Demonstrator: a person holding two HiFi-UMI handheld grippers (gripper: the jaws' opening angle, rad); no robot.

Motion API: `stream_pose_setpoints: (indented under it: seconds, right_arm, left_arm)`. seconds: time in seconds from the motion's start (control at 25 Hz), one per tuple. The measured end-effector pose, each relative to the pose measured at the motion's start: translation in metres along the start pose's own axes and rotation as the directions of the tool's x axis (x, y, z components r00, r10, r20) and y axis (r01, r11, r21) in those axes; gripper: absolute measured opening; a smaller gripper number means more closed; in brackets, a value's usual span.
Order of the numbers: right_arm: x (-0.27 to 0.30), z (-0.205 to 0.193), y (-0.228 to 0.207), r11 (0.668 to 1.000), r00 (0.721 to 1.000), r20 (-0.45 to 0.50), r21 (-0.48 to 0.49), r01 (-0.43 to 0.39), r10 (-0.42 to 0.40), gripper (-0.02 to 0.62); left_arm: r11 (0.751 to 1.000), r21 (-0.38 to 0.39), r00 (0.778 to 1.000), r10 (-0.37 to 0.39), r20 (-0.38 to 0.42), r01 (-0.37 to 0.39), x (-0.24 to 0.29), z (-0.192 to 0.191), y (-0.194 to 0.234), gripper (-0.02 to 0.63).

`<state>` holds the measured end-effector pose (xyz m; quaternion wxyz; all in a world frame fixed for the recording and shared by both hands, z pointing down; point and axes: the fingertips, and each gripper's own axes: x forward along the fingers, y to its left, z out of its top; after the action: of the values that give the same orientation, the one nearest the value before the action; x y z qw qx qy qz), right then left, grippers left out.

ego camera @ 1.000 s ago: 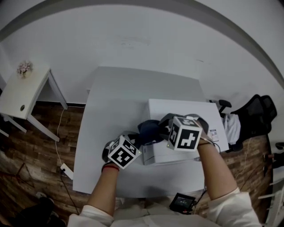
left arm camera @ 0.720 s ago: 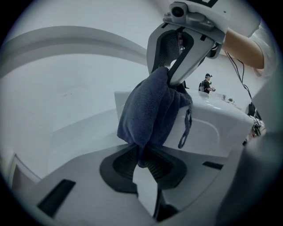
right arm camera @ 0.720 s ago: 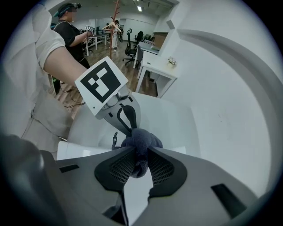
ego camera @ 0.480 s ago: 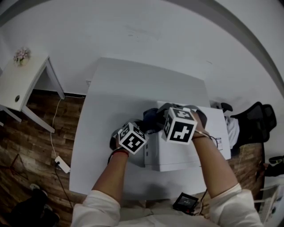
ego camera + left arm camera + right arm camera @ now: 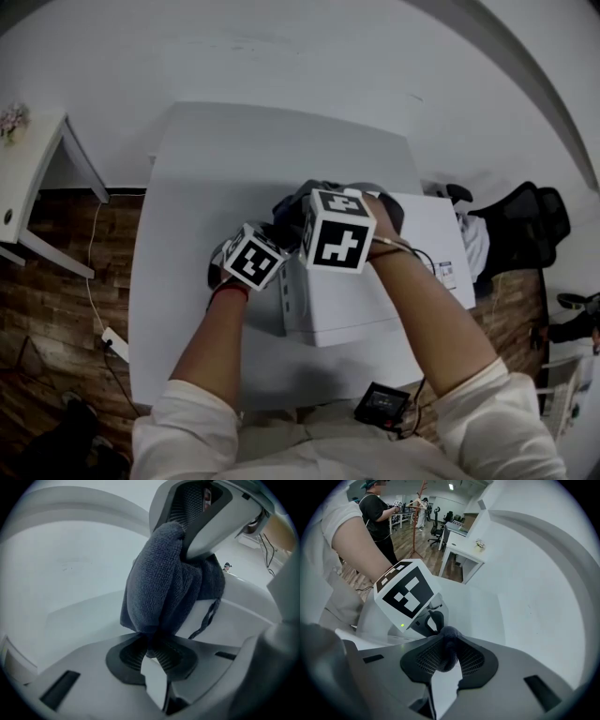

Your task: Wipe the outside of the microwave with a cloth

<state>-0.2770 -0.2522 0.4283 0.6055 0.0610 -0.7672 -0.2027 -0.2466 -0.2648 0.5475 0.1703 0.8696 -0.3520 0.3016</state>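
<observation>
A white microwave [image 5: 375, 291] stands on the right half of the white table [image 5: 206, 159]. A dark blue cloth [image 5: 289, 208] hangs at the microwave's far left corner, stretched between both grippers. My left gripper [image 5: 270, 236] is beside the microwave's left side and shut on the cloth's lower end [image 5: 154, 588], which is bunched between its pads [image 5: 152, 651]. My right gripper [image 5: 314, 202] is over the microwave's top edge, pointing steeply down. It is shut on a fold of the cloth [image 5: 446, 641]. The left gripper's marker cube [image 5: 405, 595] shows just beyond it.
A small white side table [image 5: 23, 178] stands at the far left and a power strip [image 5: 111, 345] lies on the wood floor. A black office chair [image 5: 525, 225] is to the right. A small black device [image 5: 382, 405] sits at the table's near edge. People stand in the distance [image 5: 375, 508].
Both grippers have carried the cloth away from me along the microwave's left edge toward its far corner. Their grip on the cloth looks the same.
</observation>
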Motion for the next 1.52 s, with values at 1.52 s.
stream_pose_setpoints:
  seconds: [1.52]
  right_arm:
    - [-0.017,0.008,0.097,0.991,0.989,-0.055,-0.005,-0.137,0.136,0.092]
  left_arm:
    - [0.986,0.014,0.984,-0.165,0.063,0.164,-0.035,-0.054,-0.091,0.034]
